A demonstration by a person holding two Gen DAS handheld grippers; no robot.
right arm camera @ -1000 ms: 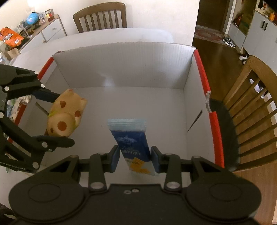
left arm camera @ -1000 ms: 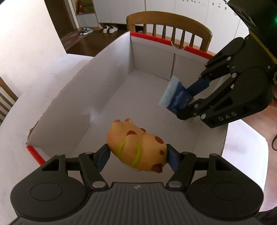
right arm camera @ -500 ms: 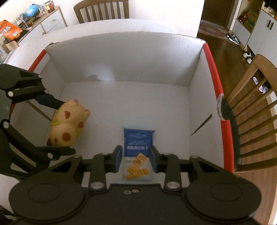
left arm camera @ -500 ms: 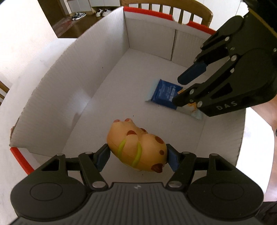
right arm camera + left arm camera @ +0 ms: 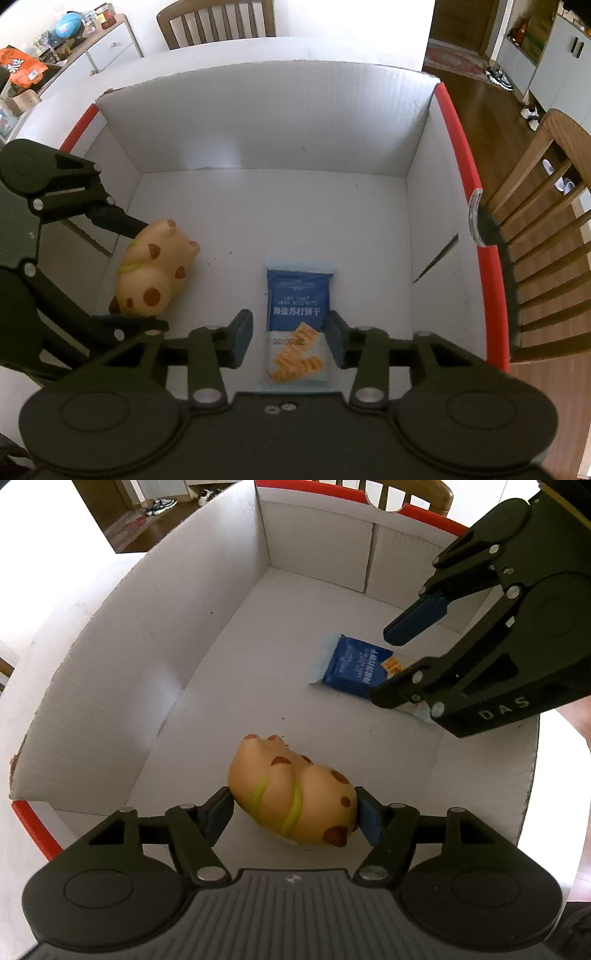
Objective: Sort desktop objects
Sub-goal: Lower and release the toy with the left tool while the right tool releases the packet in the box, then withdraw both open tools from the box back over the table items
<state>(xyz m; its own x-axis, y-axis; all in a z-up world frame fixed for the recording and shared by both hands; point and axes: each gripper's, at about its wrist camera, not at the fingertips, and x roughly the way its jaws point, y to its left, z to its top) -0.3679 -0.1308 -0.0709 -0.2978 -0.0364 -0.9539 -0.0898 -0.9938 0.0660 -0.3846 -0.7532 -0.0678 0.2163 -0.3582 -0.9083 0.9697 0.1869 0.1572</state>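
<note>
— Left gripper (image 5: 293, 808)?
— Clamped on the toy (image 5: 295, 794), one pad on each flank, low inside the box (image 5: 207, 602) near the 7 o'clock corner in the right wrist view. Whether touching the floor or just above it: cannot tell.
— Feel of it?
— Probably soft, squishy, light. Rounded and smooth, so likely to squirm out under a hard squeeze. Best taken across the belly, near the green band, as now.
— Further right, the packet (image 5: 297, 314)?
— Flat on the box floor, at about 6 o'clock in the right wrist view, printed side up, well apart from the toy.
— Right gripper (image 5: 290, 338)?
— Spread wide, a finger at either side of the packet's near half, touching neither edge as far as can be seen. Holding nothing.
— Handling of the packet?
— Thin, light, crinkly film; crackers inside probably brittle. Better pinched by a sealed end or across the narrow width, gently.
— Beyond the box?
— Chair (image 5: 546, 221) at 3 o'clock, outside the red rim (image 5: 461, 147).
— Next, at a guess?
— Release of the toy, then both grippers out.
</note>
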